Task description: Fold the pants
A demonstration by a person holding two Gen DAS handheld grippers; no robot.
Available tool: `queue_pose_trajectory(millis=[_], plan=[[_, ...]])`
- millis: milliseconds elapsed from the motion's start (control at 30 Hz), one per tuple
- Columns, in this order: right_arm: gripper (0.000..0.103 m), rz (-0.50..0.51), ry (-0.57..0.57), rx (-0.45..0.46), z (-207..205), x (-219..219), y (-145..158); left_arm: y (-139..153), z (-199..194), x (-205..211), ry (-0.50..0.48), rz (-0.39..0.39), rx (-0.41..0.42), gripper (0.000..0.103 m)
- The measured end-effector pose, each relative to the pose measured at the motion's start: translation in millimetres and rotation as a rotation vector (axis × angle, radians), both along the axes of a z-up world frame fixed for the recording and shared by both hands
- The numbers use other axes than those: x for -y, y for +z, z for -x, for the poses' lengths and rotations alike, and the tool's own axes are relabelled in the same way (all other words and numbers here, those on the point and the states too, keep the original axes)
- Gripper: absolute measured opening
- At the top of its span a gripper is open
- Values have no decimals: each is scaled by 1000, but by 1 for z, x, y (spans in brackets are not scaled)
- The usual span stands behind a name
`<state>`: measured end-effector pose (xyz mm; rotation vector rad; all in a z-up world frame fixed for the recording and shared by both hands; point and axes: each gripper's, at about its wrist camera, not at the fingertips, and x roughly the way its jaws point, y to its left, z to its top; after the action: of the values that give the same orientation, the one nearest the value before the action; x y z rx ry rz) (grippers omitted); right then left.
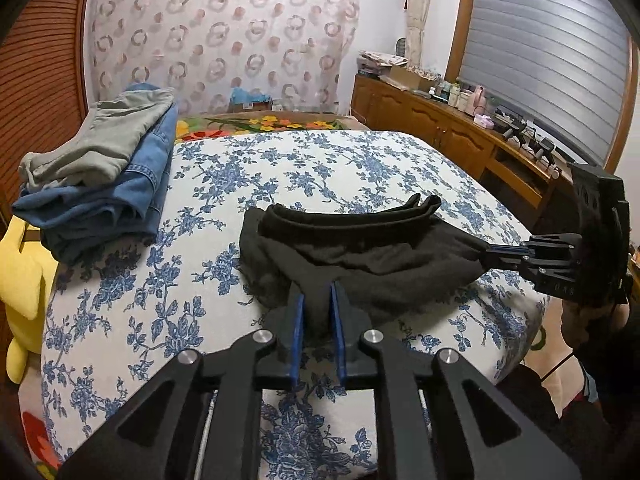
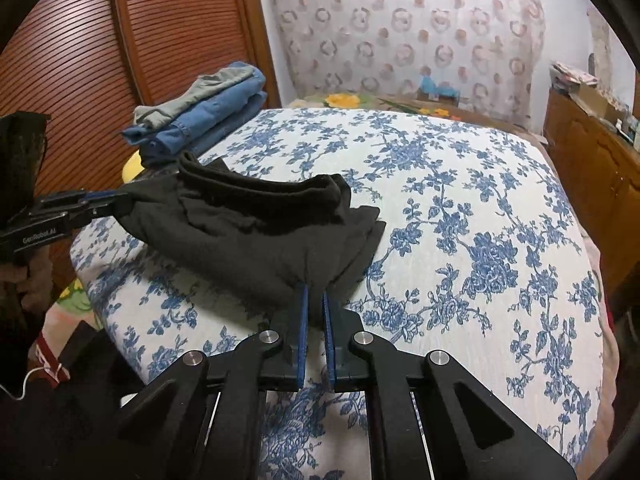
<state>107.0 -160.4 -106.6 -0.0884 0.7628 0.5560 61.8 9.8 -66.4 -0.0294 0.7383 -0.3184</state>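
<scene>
Both grippers are level and low over the bed point(image 1: 360, 160). Left gripper point(image 1: 318, 300) and right gripper point(image 2: 314, 294) each pinch opposite corners of the black pants point(image 1: 360, 256), bunched between them.

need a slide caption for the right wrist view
Both hand-held grippers, right and left, pinch opposite corners of folded black pants on a floral bed.

Left gripper point(image 1: 318, 294) showing black linkage arms, blue pads point(image 1: 298, 336), silver pivot screws; right gripper point(image 2: 315, 294) matching, white "GenRobot.AI" lettering appearing at nine o'clock.
</scene>
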Motion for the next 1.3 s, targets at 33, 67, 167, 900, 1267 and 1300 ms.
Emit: queue_pose_trajectory(millis=[33, 67, 167, 900, 1267, 1300], plan=[[5, 4, 5, 3, 1, -1, 0, -1, -1, 0, 0, -2, -3, 14], [5, 3, 10, 8, 3, 0, 0, -1, -3, 0, -1, -3, -5, 16], [5, 2, 14, 14, 6, 0, 0, -1, -3, -2, 4, -7, -4, 23], [28, 25, 4, 64, -10, -7, 11, -14, -25, -11, 36, -25, -33, 41], [30, 45, 40, 26, -55, -22, 3, -31, -62, -12, 33, -26, -83, 41], [30, 46, 51, 20, -60, -24, 2, -32, -65, -12, 31, -26, -87, 41]])
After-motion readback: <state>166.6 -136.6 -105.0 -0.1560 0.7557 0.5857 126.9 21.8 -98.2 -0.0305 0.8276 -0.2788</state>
